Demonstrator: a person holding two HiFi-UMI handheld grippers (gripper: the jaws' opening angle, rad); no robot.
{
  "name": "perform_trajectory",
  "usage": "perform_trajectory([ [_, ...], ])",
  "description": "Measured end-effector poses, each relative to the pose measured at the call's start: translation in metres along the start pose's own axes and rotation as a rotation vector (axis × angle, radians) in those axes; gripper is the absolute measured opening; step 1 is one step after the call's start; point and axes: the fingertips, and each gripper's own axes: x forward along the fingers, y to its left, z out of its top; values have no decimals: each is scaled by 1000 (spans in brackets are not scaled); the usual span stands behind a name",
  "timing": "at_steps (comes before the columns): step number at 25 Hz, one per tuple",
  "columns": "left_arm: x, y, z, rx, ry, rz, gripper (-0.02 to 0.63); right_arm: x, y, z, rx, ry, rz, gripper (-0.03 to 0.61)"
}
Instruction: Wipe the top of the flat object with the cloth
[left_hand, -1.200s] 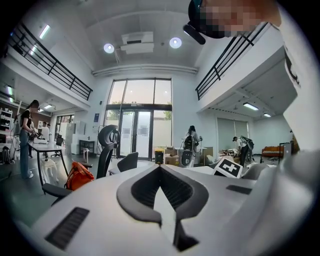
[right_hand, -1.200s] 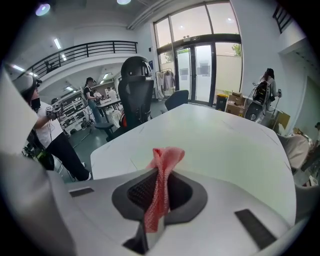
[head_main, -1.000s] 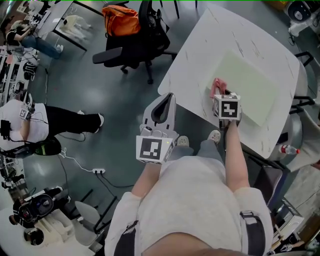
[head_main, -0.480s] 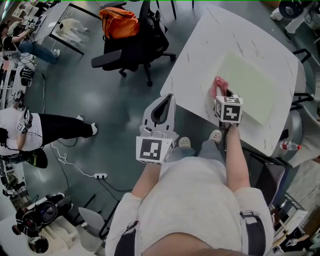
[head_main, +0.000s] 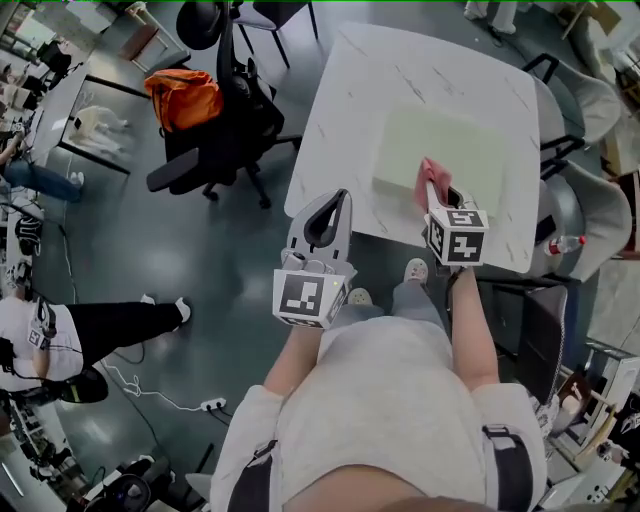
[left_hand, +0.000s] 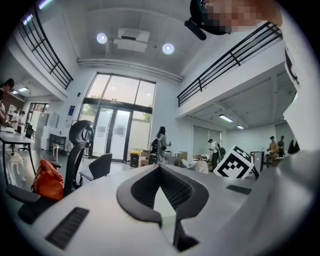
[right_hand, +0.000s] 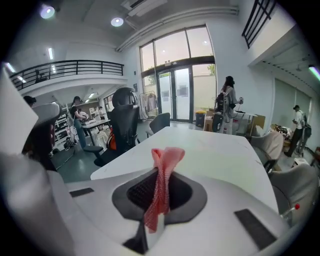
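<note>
The right claw (head_main: 437, 192) pinched the pink cloth (head_main: 428, 176) at the near edge of the pale green flat object (head_main: 445, 140) just ahead of it, seemingly poised to wipe, while the left claw (head_main: 337, 197), pressed together and empty, hung just off the surface (head_main: 340, 110), apparently unneeded.

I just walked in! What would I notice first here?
First the pink cloth, pinched in the jaws of the right gripper at the near edge of the pale green mat on the white table. Then the bright orange bag on the black chair, left of the table.
</note>
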Motion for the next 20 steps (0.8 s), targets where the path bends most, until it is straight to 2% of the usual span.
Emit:
perform_trajectory([
  [4,15,-29,3,-6,-10,-123,12,-43,-17,6,26,-65,-68,32],
  [8,21,-57,6,11,-21,-207,12,-85,-30,8,42,-124,-121,32],
  [14,26,-91,14,41,-37,-287,12,-143,-45,10,81,-218,-177,32],
  [20,30,-110,21,57,-51,-332,12,-187,-52,16,99,-306,-207,32],
])
